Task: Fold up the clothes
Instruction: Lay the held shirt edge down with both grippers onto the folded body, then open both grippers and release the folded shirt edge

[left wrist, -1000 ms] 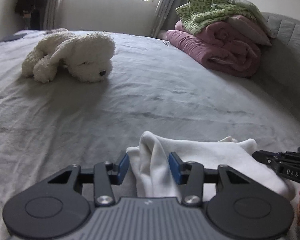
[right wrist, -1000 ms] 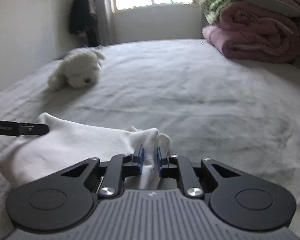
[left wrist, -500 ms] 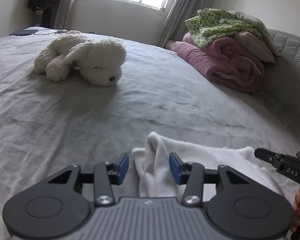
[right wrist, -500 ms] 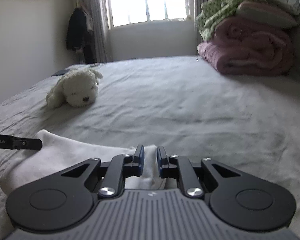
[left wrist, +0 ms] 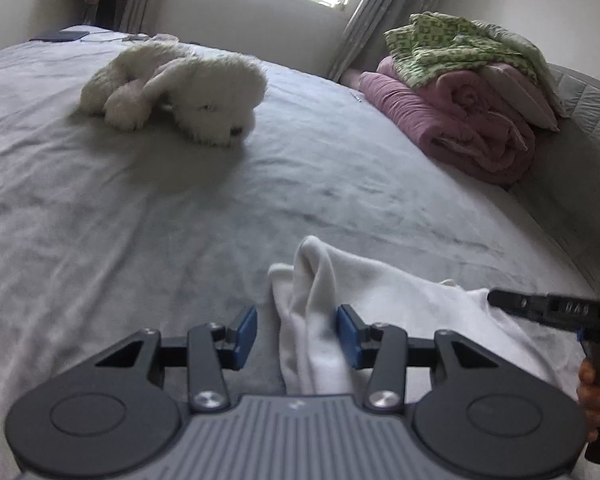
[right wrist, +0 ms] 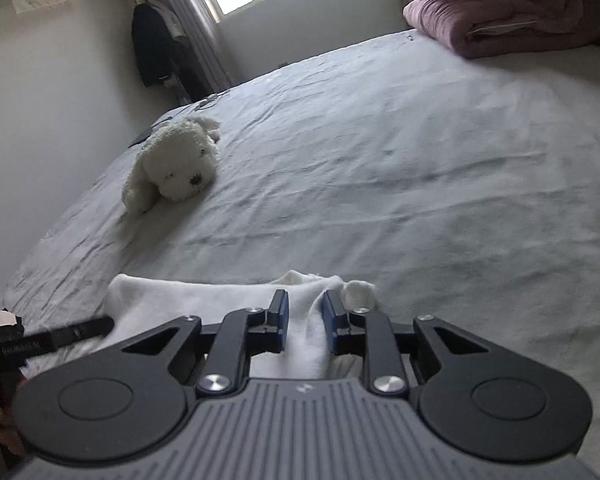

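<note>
Now the white garment (left wrist: 380,300) lies bunched at the near edge of the grey bed (left wrist: 180,200). Left gripper (left wrist: 297,336) stands half open around one fold, pads clear. Right gripper (right wrist: 305,322) is opening, cloth between its pads.

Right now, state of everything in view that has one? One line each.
white garment: bunched on the bed, partly folded, not flat.
left hand-held gripper: open, a fold of the garment between the pads, a gap on the left side.
right hand-held gripper: jaws opening, garment between them.
plush dog: lying on the bed, apart from the garment.
pink quilt: folded, with the green blanket piled on top.
</note>
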A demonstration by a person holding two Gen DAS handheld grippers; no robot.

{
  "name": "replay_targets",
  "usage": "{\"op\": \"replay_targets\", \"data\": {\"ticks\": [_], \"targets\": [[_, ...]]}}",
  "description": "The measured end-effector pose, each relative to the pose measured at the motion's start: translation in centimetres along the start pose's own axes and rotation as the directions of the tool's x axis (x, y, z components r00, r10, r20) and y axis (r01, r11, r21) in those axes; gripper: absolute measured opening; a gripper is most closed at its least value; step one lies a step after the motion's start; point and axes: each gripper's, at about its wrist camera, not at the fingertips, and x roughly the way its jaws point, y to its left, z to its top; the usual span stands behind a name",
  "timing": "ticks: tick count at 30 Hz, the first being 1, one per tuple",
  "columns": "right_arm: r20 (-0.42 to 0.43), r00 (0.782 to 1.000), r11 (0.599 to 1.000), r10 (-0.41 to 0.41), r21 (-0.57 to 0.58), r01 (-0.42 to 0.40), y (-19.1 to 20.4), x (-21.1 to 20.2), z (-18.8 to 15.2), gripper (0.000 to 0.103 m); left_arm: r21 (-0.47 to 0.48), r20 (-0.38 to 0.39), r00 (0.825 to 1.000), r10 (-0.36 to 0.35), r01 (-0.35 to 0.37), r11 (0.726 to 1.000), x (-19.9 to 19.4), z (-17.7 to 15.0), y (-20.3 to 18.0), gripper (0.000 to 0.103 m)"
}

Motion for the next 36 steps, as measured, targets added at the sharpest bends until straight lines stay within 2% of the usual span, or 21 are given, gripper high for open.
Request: {"op": "replay_targets", "data": {"ticks": [3, 4, 8, 10, 14, 17, 18, 19, 20, 25, 29, 31, 32, 33, 34, 36], "targets": [[0.008, 1.0, 0.999, 0.03, 0.033, -0.03, -0.5, 0.0, 0.1, 0.007, -0.004, -0.001, 1.0, -0.002, 0.002, 1.0, 0.0, -0.2, 0.1, 0.045], [0.016, 0.999, 0.999, 0.035, 0.038, -0.035, -0.8, -0.2, 0.1, 0.007, -0.006, 0.001, 1.0, -0.006, 0.006, 1.0, -0.2, -0.1, 0.1, 0.045], [0.048, 0.997, 0.995, 0.059, 0.075, -0.062, -1.7, -1.1, -0.2, 0.006, -0.013, 0.012, 1.0, -0.022, 0.022, 1.0, -0.6, 0.4, 0.3, 0.044], [0.039, 0.997, 0.99, 0.07, 0.121, -0.074, -2.2, -1.0, -0.1, 0.015, -0.026, 0.044, 0.998, -0.04, 0.042, 0.999, -1.2, 1.0, 0.4, 0.044], [0.012, 0.994, 0.975, 0.111, 0.194, -0.111, -3.3, -0.2, 0.3, 0.015, -0.045, 0.079, 0.992, -0.094, 0.098, 0.994, -1.7, 2.2, 0.3, 0.043], [-0.024, 0.994, 0.978, 0.107, 0.182, -0.1, -3.0, 0.5, 0.6, 0.015, -0.022, 0.058, 0.994, -0.095, 0.097, 0.995, -0.5, 2.7, -0.3, 0.037], [-0.035, 0.995, 0.983, 0.093, 0.161, -0.086, -2.7, 0.7, 0.6, 0.015, -0.005, 0.038, 0.996, -0.081, 0.081, 0.997, 0.2, 2.7, -0.6, 0.029], [-0.045, 0.996, 0.988, 0.075, 0.135, -0.069, -2.4, 0.8, 0.6, 0.014, 0.005, 0.013, 0.998, -0.061, 0.061, 0.998, 1.0, 2.6, -0.8, 0.018], [-0.055, 0.997, 0.993, 0.058, 0.109, -0.051, -2.1, 0.9, 0.6, 0.012, 0.001, -0.001, 0.998, -0.058, 0.058, 0.998, 1.4, 2.4, -0.8, 0.014], [-0.009, 1.0, 1.0, 0.01, 0.008, -0.01, -0.8, 0.0, 0.4, 0.008, -0.081, -0.007, 0.994, -0.112, 0.111, 0.991, 1.7, 2.3, 0.5, 0.008], [0.024, 1.0, 1.0, 0.013, -0.008, -0.012, -0.3, -0.6, 0.2, 0.008, -0.137, 0.005, 0.991, -0.136, 0.136, 0.981, 1.2, 2.4, 1.2, 0.007], [0.01, 1.0, 1.0, 0.013, -0.006, -0.013, -0.1, -0.3, 0.2, 0.016, -0.13, 0.001, 0.992, -0.128, 0.128, 0.983, 1.4, 2.3, 1.0, 0.008], [0.003, 1.0, 1.0, 0.013, -0.005, -0.013, -0.1, -0.2, 0.2, 0.016, -0.129, 0.0, 0.991, -0.13, 0.129, 0.983, 1.4, 2.3, 0.9, 0.008], [-0.005, 1.0, 1.0, 0.012, 0.015, -0.012, -0.3, 0.0, 0.2, 0.02, -0.131, -0.001, 0.991, -0.136, 0.134, 0.982, 1.5, 2.4, 0.9, 0.008], [-0.01, 1.0, 0.999, 0.017, 0.04, -0.017, -0.5, 0.1, 0.2, 0.03, -0.137, 0.0, 0.99, -0.14, 0.139, 0.981, 1.5, 2.6, 0.9, 0.009], [-0.015, 1.0, 0.997, 0.026, 0.075, -0.025, -0.8, 0.4, 0.4, 0.037, -0.142, -0.002, 0.99, -0.144, 0.142, 0.98, 1.7, 2.8, 1.0, 0.009]]}}
